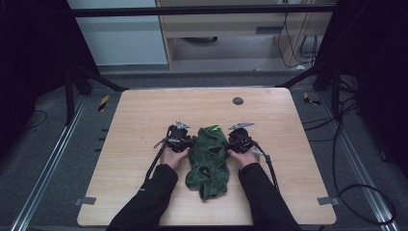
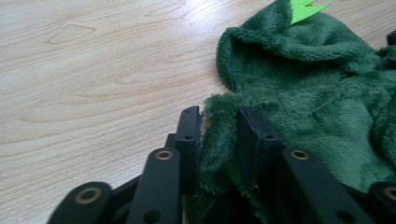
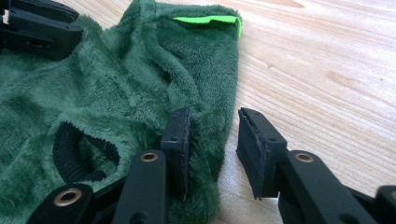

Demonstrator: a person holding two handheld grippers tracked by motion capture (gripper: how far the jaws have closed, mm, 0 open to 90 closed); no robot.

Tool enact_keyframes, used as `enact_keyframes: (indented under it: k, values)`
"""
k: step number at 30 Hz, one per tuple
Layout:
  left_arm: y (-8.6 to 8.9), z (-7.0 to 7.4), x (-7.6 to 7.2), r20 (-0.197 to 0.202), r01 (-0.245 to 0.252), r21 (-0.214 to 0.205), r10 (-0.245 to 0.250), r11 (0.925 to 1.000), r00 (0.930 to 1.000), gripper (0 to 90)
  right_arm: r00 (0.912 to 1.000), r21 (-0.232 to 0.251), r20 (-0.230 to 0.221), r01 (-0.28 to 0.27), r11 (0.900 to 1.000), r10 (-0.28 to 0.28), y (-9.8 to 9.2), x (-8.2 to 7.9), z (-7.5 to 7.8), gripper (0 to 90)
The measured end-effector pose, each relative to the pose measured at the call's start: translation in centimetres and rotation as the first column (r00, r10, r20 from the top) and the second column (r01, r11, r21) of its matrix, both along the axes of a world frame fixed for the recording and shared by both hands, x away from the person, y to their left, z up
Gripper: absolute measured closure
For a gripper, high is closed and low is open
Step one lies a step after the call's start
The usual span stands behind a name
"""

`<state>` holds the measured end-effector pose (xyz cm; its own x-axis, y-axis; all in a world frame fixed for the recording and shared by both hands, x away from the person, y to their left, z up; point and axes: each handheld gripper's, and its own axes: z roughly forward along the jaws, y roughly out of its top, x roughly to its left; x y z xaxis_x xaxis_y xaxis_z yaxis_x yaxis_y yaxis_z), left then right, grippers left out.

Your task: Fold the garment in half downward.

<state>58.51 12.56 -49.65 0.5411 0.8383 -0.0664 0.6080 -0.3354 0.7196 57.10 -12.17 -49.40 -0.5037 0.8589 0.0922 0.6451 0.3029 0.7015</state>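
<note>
- We see a dark green plush garment (image 1: 208,159) lying crumpled on the middle of the counter (image 1: 144,115), its long axis running toward the person's edge.
- Its fabric is thick, fuzzy fleece, gathered in soft folds; a bright green flat tab (image 2: 306,9) with a jagged edge sits at its far end, and a black ribbed cuff (image 3: 70,154) rims an opening in it.
- The left hand-held gripper (image 2: 219,126) rests at the garment's left edge; its jaws stand a little apart with a fold of the fleece between them, pressed against both inner faces.
- The right hand-held gripper (image 3: 212,135) sits at the garment's right edge; its jaws are apart, the left jaw touching the fleece hem, the right jaw over bare wood with a gap between it and the cloth.
- From the high view, both hand-held grippers flank the upper half of the garment, each held by a hand (image 1: 174,156) in a dark sleeve (image 1: 149,197).
- The counter is pale wood-grain laminate with rounded corners; a small dark round disc (image 1: 237,100) lies near its far edge, well apart from the garment.
</note>
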Motion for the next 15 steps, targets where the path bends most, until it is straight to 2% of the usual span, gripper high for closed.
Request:
enact_keyframes:
  k: [7, 15]
  values:
    - [-0.31, 0.04, -0.21, -0.008, -0.001, 0.007, 0.001, 1.0, 1.0, 79.7, 1.0, 0.009, -0.007, -0.006, 0.9999, 0.006, 0.29, -0.06, -0.13, 74.5]
    - [-0.5, 0.1, -0.4, -0.004, -0.009, 0.017, 0.009, 0.9998, 1.0, 86.6, 1.0, 0.007, -0.005, -0.009, 0.9999, 0.009, 0.51, -0.14, -0.12, 80.7]
